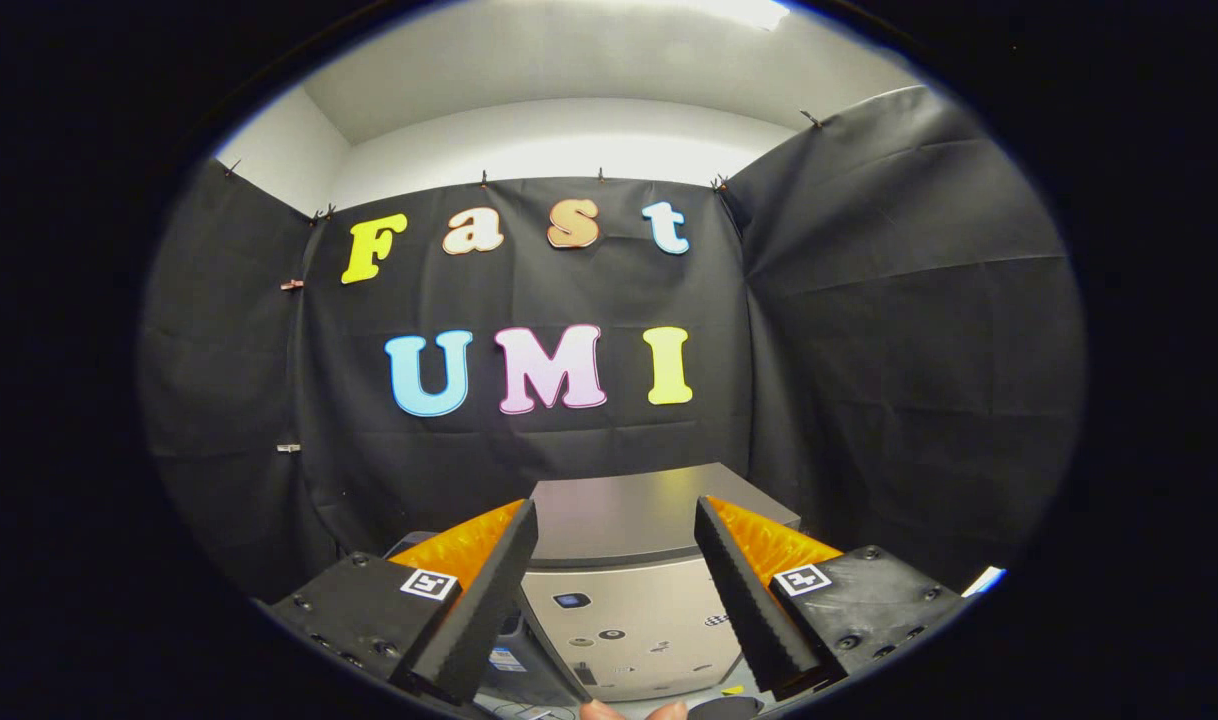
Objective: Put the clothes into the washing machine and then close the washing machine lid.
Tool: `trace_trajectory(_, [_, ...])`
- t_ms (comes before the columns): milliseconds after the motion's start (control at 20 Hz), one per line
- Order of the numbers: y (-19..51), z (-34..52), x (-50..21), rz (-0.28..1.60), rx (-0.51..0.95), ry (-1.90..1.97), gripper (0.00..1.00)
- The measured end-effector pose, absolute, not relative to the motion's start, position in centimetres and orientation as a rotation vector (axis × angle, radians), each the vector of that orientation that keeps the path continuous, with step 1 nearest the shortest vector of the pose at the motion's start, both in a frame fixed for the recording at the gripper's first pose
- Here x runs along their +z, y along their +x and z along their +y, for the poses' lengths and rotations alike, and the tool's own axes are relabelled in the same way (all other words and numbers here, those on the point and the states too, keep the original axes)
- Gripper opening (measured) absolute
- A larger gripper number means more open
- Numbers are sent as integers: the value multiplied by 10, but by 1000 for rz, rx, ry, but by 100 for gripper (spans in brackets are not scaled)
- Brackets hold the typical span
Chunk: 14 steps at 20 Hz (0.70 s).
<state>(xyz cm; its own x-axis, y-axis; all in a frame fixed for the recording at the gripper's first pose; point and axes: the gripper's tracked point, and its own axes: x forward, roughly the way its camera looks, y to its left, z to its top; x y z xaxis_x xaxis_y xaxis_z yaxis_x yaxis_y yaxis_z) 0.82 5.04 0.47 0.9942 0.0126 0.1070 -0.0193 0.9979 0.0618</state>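
A silver-grey washing machine (624, 520) stands against the black cloth wall, seen between and beyond my fingers. Its flat top face lies level, and its front panel (629, 625) carries a small display, round buttons and stickers. My gripper (617, 515) is held up in front of the machine, open, with a wide gap and nothing between its fingers. A person's fingertips (634, 711) show just below the front panel. No clothes can be made out.
Black cloth walls close the booth behind and on both sides of the machine, with a white wall and ceiling above them. A small white object (984, 580) pokes out at the right, beside the gripper body.
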Motion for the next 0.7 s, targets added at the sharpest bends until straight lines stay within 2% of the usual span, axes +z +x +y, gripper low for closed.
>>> trace_trajectory(700, [-3,63,15,-124,23,31,99])
